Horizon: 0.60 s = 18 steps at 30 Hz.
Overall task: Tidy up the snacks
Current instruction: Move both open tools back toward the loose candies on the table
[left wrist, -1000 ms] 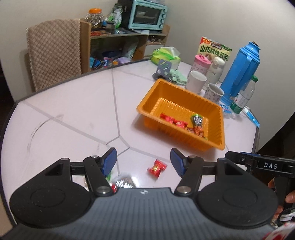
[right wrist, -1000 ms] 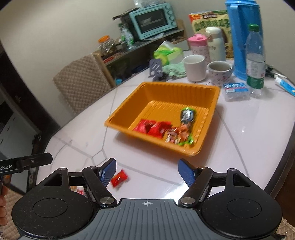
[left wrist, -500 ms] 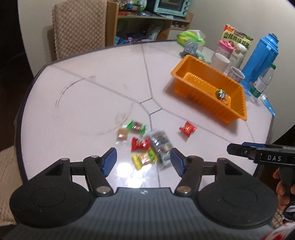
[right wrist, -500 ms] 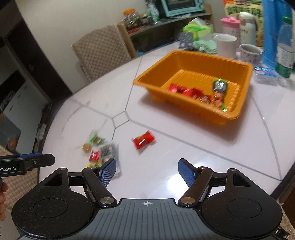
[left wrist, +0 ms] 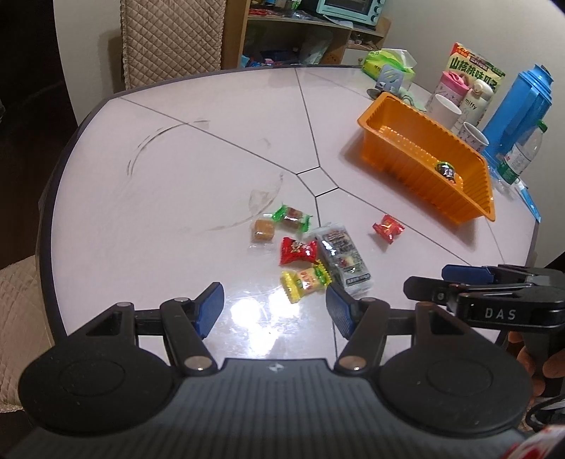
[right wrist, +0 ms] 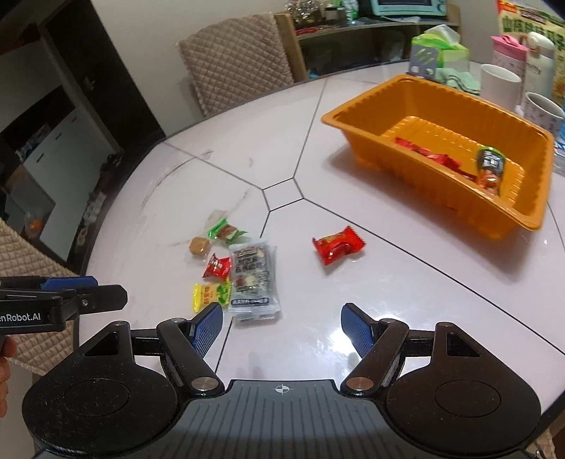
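Note:
An orange tray (left wrist: 462, 208) (right wrist: 356, 118) sits on the table's right side with several wrapped snacks inside (right wrist: 489, 167). Loose snacks lie on the table in front of both grippers: a lone red candy (left wrist: 387, 228) (right wrist: 337, 244), a silver packet (left wrist: 343, 259) (right wrist: 253, 277), a red candy (left wrist: 297, 250) (right wrist: 217, 266), a yellow candy (left wrist: 305, 280) (right wrist: 211, 296), a green-wrapped candy (left wrist: 291, 217) (right wrist: 226, 231) and a brown cube (left wrist: 263, 230) (right wrist: 198, 245). My left gripper (left wrist: 274, 312) is open and empty above the near table edge. My right gripper (right wrist: 282, 326) is open and empty, just behind the packet.
Behind the tray stand a blue thermos (left wrist: 517, 109), a water bottle (left wrist: 521, 157), mugs (left wrist: 443, 111), a snack box (left wrist: 475, 70) and a tissue pack (left wrist: 388, 63). A quilted chair (right wrist: 235, 63) and a shelf with a toaster oven (left wrist: 353, 10) stand beyond the table.
Both grippers have pulled back and away from the tray, toward the near table edge. The pile of loose snacks has come into view in front of them. Both stay open.

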Tool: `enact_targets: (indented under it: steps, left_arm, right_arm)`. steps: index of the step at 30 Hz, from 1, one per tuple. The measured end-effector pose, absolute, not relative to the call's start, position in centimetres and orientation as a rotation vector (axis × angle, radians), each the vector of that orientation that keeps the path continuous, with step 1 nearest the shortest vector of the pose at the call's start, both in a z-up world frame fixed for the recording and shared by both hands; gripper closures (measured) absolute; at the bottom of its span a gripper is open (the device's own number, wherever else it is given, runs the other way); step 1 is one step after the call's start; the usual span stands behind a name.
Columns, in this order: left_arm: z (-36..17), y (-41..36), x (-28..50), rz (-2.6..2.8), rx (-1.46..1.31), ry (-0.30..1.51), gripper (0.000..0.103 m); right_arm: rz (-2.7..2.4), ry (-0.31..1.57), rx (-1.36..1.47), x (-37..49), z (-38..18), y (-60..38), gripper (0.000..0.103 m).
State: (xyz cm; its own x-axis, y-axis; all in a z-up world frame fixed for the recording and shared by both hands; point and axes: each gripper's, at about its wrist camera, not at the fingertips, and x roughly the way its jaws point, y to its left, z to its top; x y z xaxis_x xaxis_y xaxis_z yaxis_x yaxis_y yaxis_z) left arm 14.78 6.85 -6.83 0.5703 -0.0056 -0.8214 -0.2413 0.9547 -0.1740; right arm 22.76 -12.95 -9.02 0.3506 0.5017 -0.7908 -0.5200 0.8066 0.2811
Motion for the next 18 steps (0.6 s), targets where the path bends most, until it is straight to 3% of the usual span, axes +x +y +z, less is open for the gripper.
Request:
enact_targets:
  steps: [14, 18]
  left_arm:
    - [-8.8, 8.0, 16.2, 0.162, -0.293, 0.98, 0.043]
    - [-9.4, 8.3, 16.8, 0.166, -0.299, 0.989, 0.043]
  right_arm:
    - [0.715, 0.998, -0.085, 24.2, -11.3, -9.3, 0.03]
    - [0.737, 0.996, -0.112, 24.7, -11.9, -8.1, 0.04]
